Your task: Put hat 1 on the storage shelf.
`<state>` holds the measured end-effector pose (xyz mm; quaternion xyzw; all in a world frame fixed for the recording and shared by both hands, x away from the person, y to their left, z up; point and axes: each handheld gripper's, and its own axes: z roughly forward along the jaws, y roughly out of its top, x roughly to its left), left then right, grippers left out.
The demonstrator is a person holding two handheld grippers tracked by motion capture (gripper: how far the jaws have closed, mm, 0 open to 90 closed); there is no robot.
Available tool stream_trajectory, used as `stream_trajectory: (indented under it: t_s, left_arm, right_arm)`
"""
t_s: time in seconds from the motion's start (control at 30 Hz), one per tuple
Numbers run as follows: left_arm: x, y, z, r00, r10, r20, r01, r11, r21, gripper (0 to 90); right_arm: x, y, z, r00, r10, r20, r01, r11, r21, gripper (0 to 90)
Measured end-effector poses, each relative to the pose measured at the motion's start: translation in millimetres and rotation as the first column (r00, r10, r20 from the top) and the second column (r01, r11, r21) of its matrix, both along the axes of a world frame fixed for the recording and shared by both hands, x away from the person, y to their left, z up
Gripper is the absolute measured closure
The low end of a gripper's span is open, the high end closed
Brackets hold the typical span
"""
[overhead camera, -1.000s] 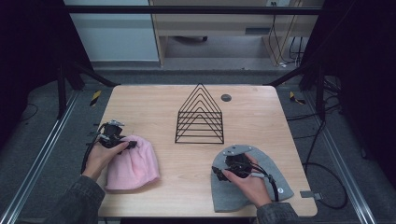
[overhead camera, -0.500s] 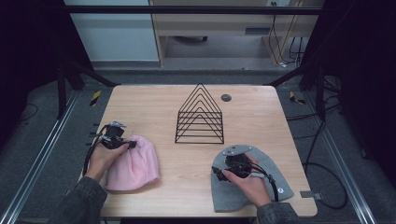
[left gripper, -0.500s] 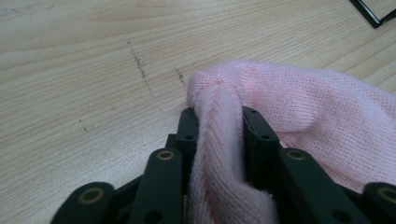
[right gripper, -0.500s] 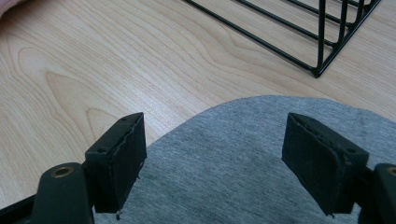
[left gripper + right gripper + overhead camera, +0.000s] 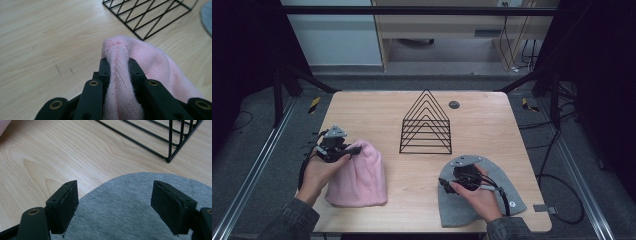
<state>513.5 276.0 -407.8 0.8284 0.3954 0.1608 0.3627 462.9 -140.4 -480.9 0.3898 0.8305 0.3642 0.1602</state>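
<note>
Light wood table in a dim lab w/ dark floor around it; black wire rack, triangular, stands mid-table. Pink knit beanie lies at the near left side, well apart from the grey beanie at the near right. Left gripper has just been closing & now pinches a fold at the pink beanie's crown betw. its pads; in the left gripper view the knit bunches up between them. Right gripper sits over the grey beanie, jaws spread wide, fabric under them, pads not pressing on it.
</note>
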Motion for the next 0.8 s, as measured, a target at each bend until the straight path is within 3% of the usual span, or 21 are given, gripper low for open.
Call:
stream_trajectory:
  t_s: [0.2,0.27,0.53,0.73,0.8]
  left_arm:
    - [-15.7,-6.3,33.1,0.9979,-0.054,0.036,0.055,0.9984,-0.011,77.1]
    - [-17.5,-6.5,37.2,0.9976,-0.053,0.044,0.054,0.9985,-0.012,77.3]
    - [-28.3,-11.3,67.8,0.9886,-0.067,0.135,0.070,0.9974,-0.018,77.5]
    - [-27.0,-16.5,88.2,0.9760,-0.088,0.199,0.097,0.9944,-0.040,77.6]
    - [-25.9,-19.2,95.8,0.9721,-0.099,0.213,0.110,0.9930,-0.042,77.5]
  right_arm:
    - [0.0,-0.3,0.3,1.0000,-0.003,0.002,0.003,1.000,0.006,22.1]
    - [0.1,-0.2,0.5,1.0000,-0.004,0.003,0.004,1.000,0.008,21.7]
    - [-1.5,3.4,6.7,0.9997,0.012,0.020,-0.013,0.999,0.051,19.8]
    - [-4.2,17.9,28.2,0.9937,0.042,0.104,-0.048,0.997,0.058,25.7]
    - [-3.5,28.0,42.7,0.9902,0.063,0.125,-0.073,0.994,0.078,29.2]
